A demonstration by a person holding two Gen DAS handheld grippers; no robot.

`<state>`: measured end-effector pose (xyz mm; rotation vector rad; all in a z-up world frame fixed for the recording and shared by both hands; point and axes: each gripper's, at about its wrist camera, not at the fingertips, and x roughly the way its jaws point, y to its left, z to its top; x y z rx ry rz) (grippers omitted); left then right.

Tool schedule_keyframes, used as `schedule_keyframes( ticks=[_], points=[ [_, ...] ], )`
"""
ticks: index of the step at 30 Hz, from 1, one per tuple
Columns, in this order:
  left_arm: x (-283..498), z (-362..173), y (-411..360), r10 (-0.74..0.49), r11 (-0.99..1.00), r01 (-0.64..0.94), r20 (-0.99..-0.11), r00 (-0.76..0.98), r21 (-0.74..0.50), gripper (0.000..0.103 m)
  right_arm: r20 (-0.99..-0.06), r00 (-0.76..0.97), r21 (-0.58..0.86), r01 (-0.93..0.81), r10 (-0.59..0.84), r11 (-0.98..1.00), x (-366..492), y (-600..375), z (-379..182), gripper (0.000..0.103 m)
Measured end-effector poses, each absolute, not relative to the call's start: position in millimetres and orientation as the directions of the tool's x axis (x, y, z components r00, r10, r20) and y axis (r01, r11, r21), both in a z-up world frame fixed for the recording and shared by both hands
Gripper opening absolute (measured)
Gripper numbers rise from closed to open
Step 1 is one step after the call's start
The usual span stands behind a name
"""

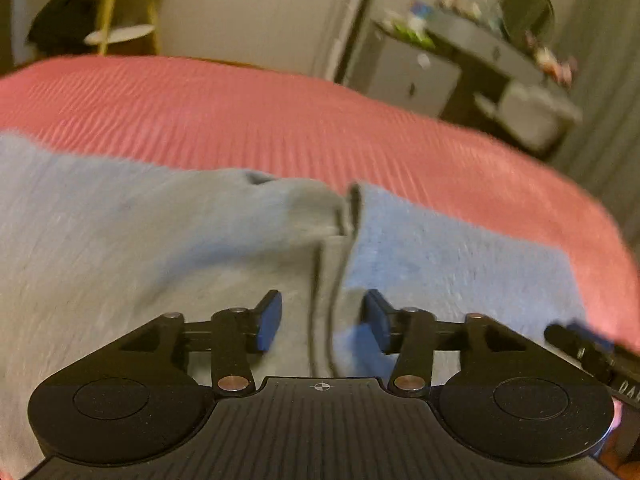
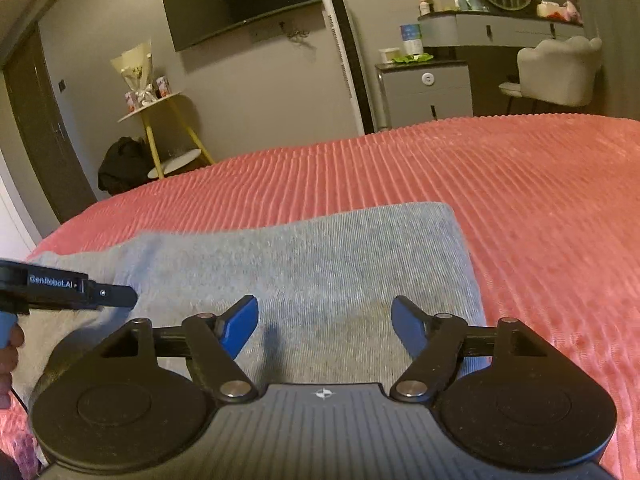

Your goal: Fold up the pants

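grey knit pants (image 2: 312,264) lie flat on the coral ribbed bedspread (image 2: 500,184), already doubled into a wide panel. at 9 o'clock in the right wrist view the left gripper (image 1: 322,322) comes in low over the cloth; in its own view its blue pads stand apart, with a raised fold ridge (image 1: 332,280) running between them but not pinched. at 6 o'clock the right gripper (image 2: 324,328) has its pads spread wide over flat fabric, holding nothing. i judge the cloth soft, light and limp, a little clinging on the ribbed cover, so it will sag. better to take it at the thick hem or at a folded edge, both layers together.
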<state>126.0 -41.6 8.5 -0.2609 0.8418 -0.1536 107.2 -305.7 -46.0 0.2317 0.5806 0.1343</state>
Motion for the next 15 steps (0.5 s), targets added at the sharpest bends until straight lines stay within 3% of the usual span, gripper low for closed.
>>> schedule_keyframes(
  ticks=[3,5,7,8,11,13,15],
  points=[
    [114,16,-28,-0.207,0.957,-0.012,-0.709,0.674,-0.290,0.052,-0.541,0.816,0.282,-0.054,0.205,0.958,98,-303,-42,0.074],
    [109,21,-15,-0.165,0.956,-0.063,-0.706,0.688,-0.285,0.058,-0.562,0.800,0.281,-0.052,0.208,0.958,91,-298,-42,0.074],
    [99,27,2,-0.123,0.948,-0.126,-0.703,0.701,-0.293,0.077,-0.572,0.789,0.250,-0.090,0.222,0.964,83,-287,-40,0.074],
    [94,30,15,-0.092,0.938,-0.175,-0.701,0.707,-0.299,0.080,-0.580,0.782,0.221,-0.121,0.230,0.968,80,-279,-41,0.074],
    [80,41,61,-0.023,0.892,-0.297,-0.690,0.724,-0.341,0.083,-0.656,0.729,0.064,-0.204,0.195,0.977,82,-247,-54,0.084],
    [61,49,100,0.020,0.841,-0.374,-0.668,0.744,-0.391,0.086,-0.631,0.759,-0.029,-0.231,0.161,0.973,80,-234,-61,0.088],
    [38,57,136,0.071,0.797,-0.428,-0.638,0.767,-0.426,0.090,-0.636,0.751,0.024,-0.209,0.176,0.978,84,-238,-60,0.092]
  ],
)
